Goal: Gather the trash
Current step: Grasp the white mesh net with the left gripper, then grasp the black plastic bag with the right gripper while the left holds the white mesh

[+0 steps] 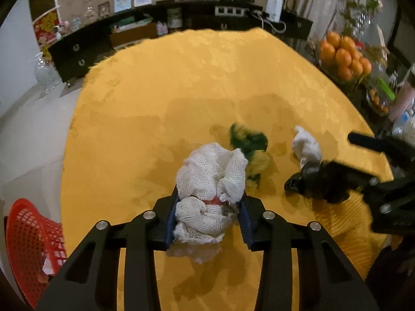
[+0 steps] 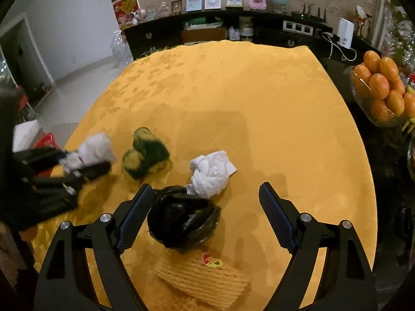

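Observation:
My left gripper (image 1: 208,207) is shut on a crumpled white mesh net (image 1: 210,173), which bulges out above and below the blue pads; the right wrist view shows that gripper (image 2: 85,160) blurred at the left with the white net (image 2: 93,150) in it. My right gripper (image 2: 205,189) stands open over the yellow tablecloth (image 2: 259,103). A crumpled black bag (image 2: 181,220) lies between its fingers, close to the left one; the pads do not press on it. Just beyond lie a white tissue wad (image 2: 211,171) and a green-and-yellow scrap (image 2: 145,155).
A yellow foam net with a sticker (image 2: 205,277) lies near the table's front edge. A red basket (image 1: 28,235) stands off the table at the lower left. A bowl of oranges (image 2: 381,90) sits to the right, and a dark sideboard (image 1: 77,51) runs behind.

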A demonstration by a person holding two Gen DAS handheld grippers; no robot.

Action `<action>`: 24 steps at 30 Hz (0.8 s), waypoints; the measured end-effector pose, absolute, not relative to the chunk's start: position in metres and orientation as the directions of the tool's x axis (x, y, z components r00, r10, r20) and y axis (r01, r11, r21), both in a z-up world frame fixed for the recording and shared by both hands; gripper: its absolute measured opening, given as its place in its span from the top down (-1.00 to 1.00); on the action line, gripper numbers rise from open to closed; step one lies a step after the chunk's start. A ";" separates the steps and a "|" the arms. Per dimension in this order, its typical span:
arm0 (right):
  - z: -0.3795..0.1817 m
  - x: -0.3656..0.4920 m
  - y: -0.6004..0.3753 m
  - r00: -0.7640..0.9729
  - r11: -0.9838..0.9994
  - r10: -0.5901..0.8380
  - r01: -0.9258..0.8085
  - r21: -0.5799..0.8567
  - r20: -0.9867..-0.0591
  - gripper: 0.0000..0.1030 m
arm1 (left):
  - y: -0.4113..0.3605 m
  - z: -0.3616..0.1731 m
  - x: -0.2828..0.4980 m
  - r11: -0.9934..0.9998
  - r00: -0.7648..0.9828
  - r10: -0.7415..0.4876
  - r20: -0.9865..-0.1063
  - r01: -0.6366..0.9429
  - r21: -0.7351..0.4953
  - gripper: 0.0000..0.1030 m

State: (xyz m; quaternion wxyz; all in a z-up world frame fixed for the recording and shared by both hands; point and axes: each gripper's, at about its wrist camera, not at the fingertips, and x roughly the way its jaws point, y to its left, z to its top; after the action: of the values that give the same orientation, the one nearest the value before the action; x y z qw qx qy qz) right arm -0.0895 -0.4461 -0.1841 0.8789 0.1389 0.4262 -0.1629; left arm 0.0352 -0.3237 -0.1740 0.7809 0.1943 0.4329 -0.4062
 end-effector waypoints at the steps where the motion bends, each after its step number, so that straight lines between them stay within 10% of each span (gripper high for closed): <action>1: -0.185 -0.089 -0.445 0.580 0.909 -0.168 0.405 0.103 -0.797 -0.57 | -0.321 -0.171 0.036 0.599 0.300 -0.470 -0.830 0.799 -0.051 0.28; 14: -0.204 -0.076 -0.429 0.537 0.927 -0.134 0.365 0.086 -0.833 -0.57 | -0.283 -0.135 0.048 0.672 0.399 -0.488 -0.776 0.740 -0.042 0.28; 24: -0.210 -0.067 -0.416 0.501 0.950 -0.121 0.308 0.046 -0.857 0.27 | -0.266 -0.121 0.048 0.687 0.434 -0.500 -0.749 0.726 -0.038 0.28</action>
State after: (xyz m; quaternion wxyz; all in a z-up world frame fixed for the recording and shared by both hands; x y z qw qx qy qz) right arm -0.0674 -0.4158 -0.2098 0.8609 0.0966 0.4837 -0.1244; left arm 0.0485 -0.2664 -0.1206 0.8340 0.1468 0.3847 -0.3674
